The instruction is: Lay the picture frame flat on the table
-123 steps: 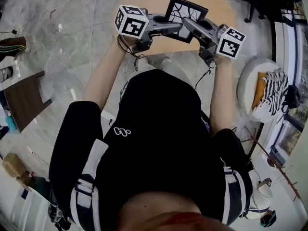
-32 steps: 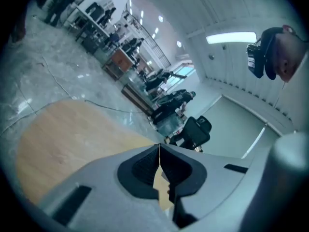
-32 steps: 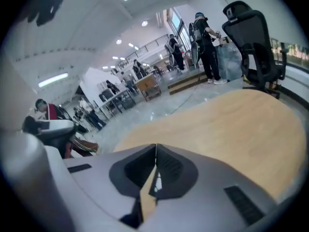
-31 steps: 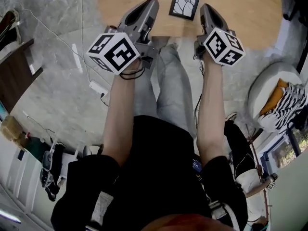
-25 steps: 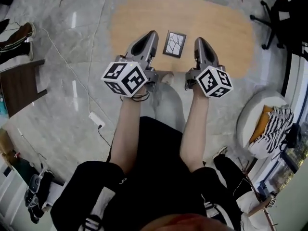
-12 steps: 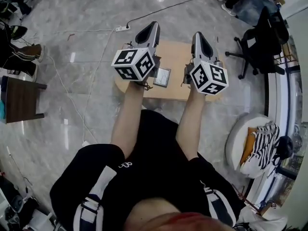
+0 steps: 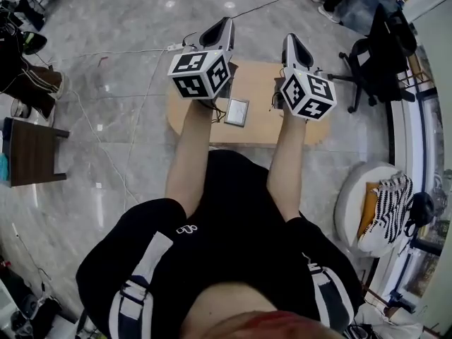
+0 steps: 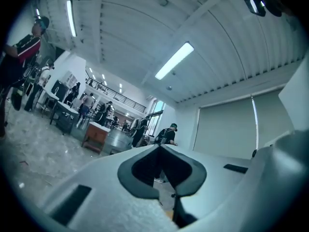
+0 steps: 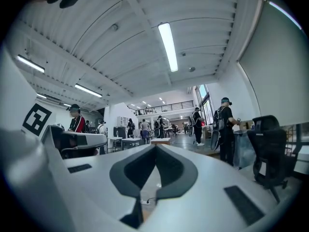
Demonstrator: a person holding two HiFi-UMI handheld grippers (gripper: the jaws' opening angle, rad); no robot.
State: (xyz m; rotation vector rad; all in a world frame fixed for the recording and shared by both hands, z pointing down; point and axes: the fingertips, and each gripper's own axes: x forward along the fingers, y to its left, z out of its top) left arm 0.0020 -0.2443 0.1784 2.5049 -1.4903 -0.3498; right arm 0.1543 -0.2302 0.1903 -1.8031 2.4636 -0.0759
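The picture frame (image 7: 236,111) lies flat on the small wooden table (image 7: 258,129), far below, between my two forearms in the head view. My left gripper (image 7: 224,24) is raised high above the table's left part, jaws shut with nothing between them. My right gripper (image 7: 288,39) is held up level with it over the table's right part, also shut and empty. In the left gripper view the left gripper (image 8: 159,149) points out across the hall, and in the right gripper view the right gripper (image 9: 155,148) does the same.
Grey marble floor surrounds the table. A cable and power strip (image 7: 174,46) lie beyond it. An office chair (image 7: 378,55) stands to the right, a round white stool with shoes (image 7: 378,203) nearer right, and a dark stool (image 7: 32,150) at left. People stand in the hall (image 9: 226,124).
Earlier both grippers held the frame upright over the table. Since then the frame lies flat, and both grippers have lifted high above it as the head view pulled back.
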